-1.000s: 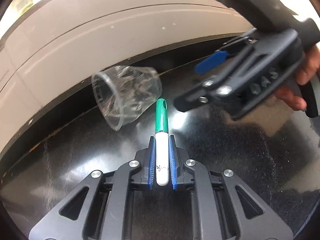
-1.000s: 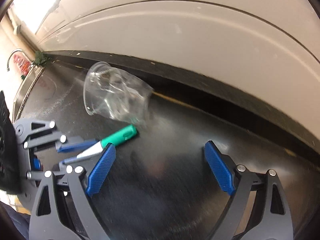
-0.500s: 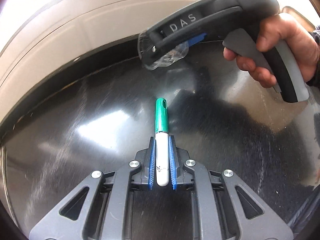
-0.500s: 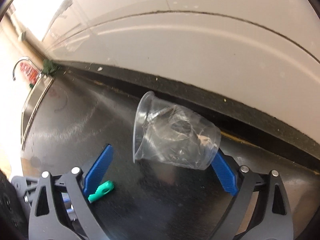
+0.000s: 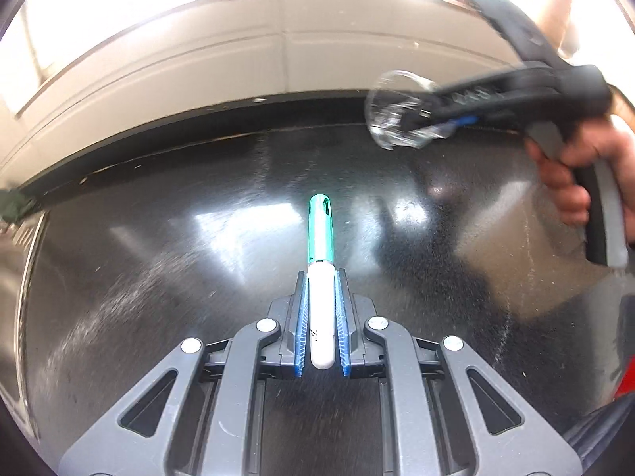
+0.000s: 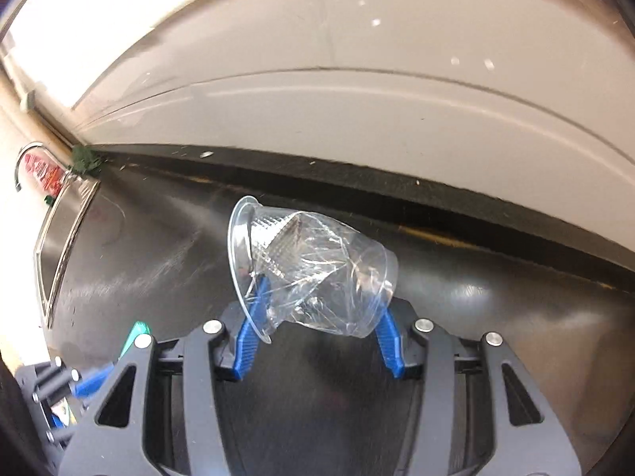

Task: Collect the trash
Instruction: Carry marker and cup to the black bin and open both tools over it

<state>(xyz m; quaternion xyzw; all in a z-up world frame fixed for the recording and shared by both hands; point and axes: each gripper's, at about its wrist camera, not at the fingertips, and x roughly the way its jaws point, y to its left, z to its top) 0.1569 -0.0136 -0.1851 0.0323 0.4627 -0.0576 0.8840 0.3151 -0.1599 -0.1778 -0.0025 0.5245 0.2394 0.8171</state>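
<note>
A crumpled clear plastic cup (image 6: pixel 313 261) lies sideways between the blue pads of my right gripper (image 6: pixel 321 297). The jaws are closing on it, and both pads press on its rim and base. The cup hangs above the black countertop (image 6: pixel 476 317). In the left wrist view the same cup (image 5: pixel 393 119) and right gripper (image 5: pixel 436 119) sit at the upper right, held by a hand (image 5: pixel 575 174). My left gripper (image 5: pixel 321 277) is shut on a white marker with a green cap (image 5: pixel 320 230), which points forward over the counter. The marker's green tip (image 6: pixel 137 333) shows at the lower left.
A beige wall (image 5: pixel 278 59) runs along the back of the black counter (image 5: pixel 158 258). A steel sink (image 6: pixel 59 246) with a faucet (image 6: pixel 24 158) lies at the far left, with something green (image 6: pixel 85 158) by its corner. A red object (image 5: pixel 623 377) shows at the right edge.
My right gripper came over the lying cup, its jaws narrowed onto it, and the cup came up off the counter. My left gripper drew away to the left with the marker.
</note>
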